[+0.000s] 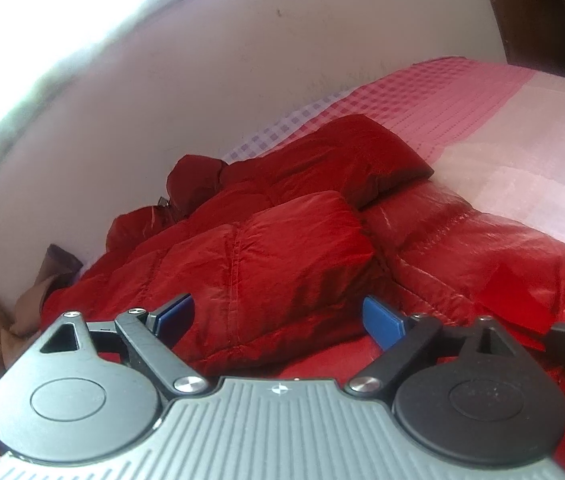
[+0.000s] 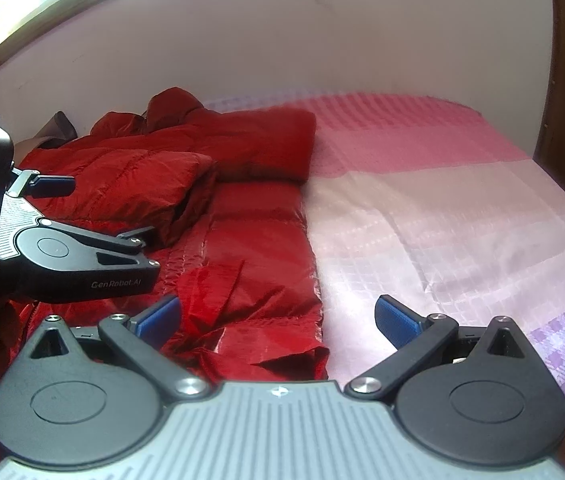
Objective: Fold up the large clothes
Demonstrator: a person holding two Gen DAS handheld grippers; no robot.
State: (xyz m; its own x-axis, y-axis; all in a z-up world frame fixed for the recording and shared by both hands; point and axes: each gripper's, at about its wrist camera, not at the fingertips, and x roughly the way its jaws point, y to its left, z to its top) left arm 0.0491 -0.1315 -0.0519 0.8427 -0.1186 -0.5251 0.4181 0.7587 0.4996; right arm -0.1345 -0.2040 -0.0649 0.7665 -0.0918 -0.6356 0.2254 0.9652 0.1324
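A big bed (image 2: 462,208) fills most of both views, with a pink and purple checked cover, and a pale wall (image 2: 322,40) stands behind it. A large red puffy jacket (image 2: 242,240) lies on the left part of the bed, near the wall. It is partly folded: one sleeve (image 1: 282,248) lies across the body, and another thick part (image 2: 266,140) lies folded over farther back. The hood end (image 2: 170,104) is bunched up by the wall. The left gripper (image 1: 278,316) hangs just above the sleeve with its blue pads (image 1: 382,320) wide apart, holding nothing. The right gripper (image 2: 278,316) is low over the near edge of the jacket, where red meets pink. Its pads (image 2: 398,320) are wide apart too, with nothing between them.
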